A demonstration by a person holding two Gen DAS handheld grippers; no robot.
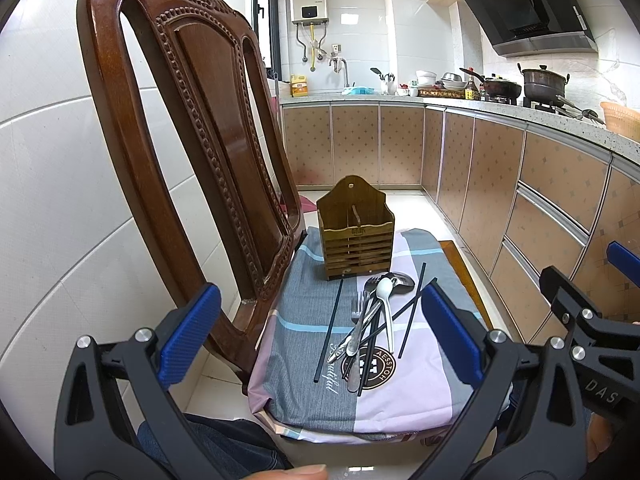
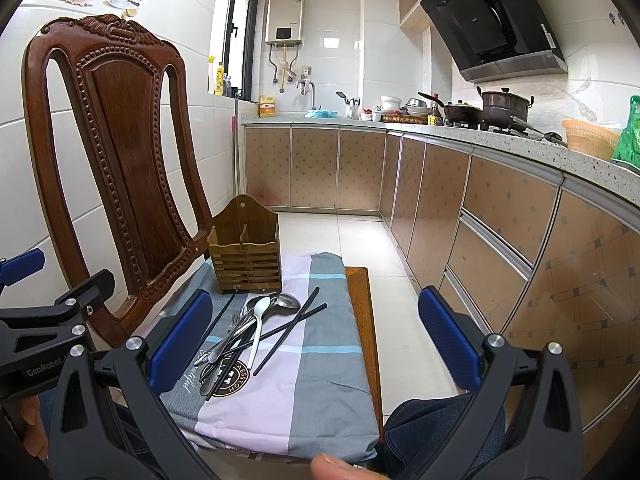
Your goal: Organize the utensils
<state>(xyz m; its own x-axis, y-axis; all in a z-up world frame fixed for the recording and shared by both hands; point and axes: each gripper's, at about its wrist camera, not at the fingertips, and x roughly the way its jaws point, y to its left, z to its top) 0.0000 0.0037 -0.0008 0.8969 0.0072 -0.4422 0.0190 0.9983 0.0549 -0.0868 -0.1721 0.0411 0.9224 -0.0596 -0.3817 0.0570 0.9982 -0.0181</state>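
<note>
Both grippers, the left [image 1: 316, 336] and the right [image 2: 314, 338], hang with their blue pads spread wide and nothing between them, short of the near edge of a cushion [image 1: 400, 400] on a carved wooden chair [image 1: 208, 120]; "GenRobot" reads on the left one's body in the right wrist view. At the cushion's far end stands an empty slatted wooden caddy [image 1: 355, 236] with small lettering on its front rim too fine to read. Just in front of it, mid-cushion, lies a crossed heap of black chopsticks [image 1: 412, 306], a white spoon [image 1: 386, 304], a steel spoon [image 1: 400, 282] and a fork [image 1: 357, 306], partly over a round cushion logo reading "AESSTOH" [image 1: 374, 368].
</note>
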